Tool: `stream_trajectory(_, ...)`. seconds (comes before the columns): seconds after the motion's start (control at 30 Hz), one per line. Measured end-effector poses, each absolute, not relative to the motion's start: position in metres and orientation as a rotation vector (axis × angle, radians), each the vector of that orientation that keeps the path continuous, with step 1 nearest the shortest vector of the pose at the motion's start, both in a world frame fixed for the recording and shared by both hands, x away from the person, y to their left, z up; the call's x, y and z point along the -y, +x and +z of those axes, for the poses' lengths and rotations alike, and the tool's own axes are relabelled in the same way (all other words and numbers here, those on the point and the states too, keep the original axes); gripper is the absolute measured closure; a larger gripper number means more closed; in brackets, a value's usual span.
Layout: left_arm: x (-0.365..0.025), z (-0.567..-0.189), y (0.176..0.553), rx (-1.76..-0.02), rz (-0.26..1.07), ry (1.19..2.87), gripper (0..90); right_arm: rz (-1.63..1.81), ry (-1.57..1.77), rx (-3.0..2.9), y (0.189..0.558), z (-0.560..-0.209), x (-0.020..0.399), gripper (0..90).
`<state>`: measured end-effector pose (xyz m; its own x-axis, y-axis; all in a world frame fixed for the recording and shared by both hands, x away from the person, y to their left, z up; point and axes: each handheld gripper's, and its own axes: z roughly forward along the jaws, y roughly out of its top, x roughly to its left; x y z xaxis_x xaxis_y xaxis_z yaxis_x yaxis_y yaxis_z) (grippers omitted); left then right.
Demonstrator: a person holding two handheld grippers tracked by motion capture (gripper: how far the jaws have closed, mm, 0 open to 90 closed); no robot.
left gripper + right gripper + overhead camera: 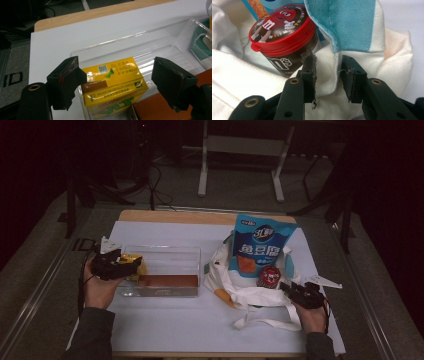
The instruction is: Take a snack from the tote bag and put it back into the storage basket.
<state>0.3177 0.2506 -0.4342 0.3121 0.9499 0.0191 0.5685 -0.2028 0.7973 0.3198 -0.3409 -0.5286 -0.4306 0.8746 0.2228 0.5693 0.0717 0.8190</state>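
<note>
Where the white-covered bench (165,320) meets the person's left hand, a clear plastic bin (162,255) holds a yellow drink carton (113,86) at its left end and a reddish-brown box (167,281) along its near wall. The left gripper (117,80) hangs over that carton with its jaws spread wide to either side of it, pressing nothing. The left gripper view shows the carton's printed label and barcode, which the dim high view reduces to a yellow blur at the bin's left end.

On the right sits a white cloth bag (250,295), slumped open. Inside it stand a tall blue snack pouch (262,245) and a brown candy tub with a red lid (284,40). The right gripper (328,75) pinches a fold of the bag's near edge between its jaws. The right gripper view shows the cartoon figure on the tub's lid and a blue cloth panel (347,22); the tub's lower half is hidden behind the bag's fabric, and the pouch is cut off at the top edge.
</note>
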Motion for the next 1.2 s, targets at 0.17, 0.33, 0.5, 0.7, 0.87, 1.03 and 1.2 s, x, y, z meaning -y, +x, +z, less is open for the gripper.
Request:
stream_trajectory(0.17, -0.250, -0.431, 0.317, -1.319, 0.659, 1.859, 24.8, 1.294, 1.442, -2.027, 0.320, -0.529, 0.341, 65.3)
stream_trajectory(0.33, -0.250, -0.431, 0.317, -1.279, 0.604, 1.859, 25.3, 1.296, 1.446, -2.023, 0.320, -0.529, 0.341, 65.4)
stream_trajectory(0.5, -0.248, -0.431, 0.317, -1.261, 0.604, 1.865, 22.8, 1.290, 1.445, -2.024, 0.319, -0.528, 0.340, 65.4)
stream_trajectory(0.7, -0.246, -0.430, 0.316, -1.232, 0.601, 1.862, 19.5, 1.290, 1.444, -2.022, 0.319, -0.529, 0.340, 65.4)
stream_trajectory(0.87, -0.242, -0.429, 0.314, -1.202, 0.592, 1.867, 23.4, 1.283, 1.437, -2.024, 0.319, -0.528, 0.340, 65.3)
stream_trajectory(1.03, -0.240, -0.428, 0.313, -1.173, 0.573, 1.853, 31.1, 1.276, 1.437, -2.025, 0.319, -0.527, 0.339, 64.8)
stream_trajectory(1.2, -0.233, -0.426, 0.308, -1.121, 0.589, 1.892, 39.6, 1.233, 1.424, -2.039, 0.320, -0.523, 0.337, 64.7)
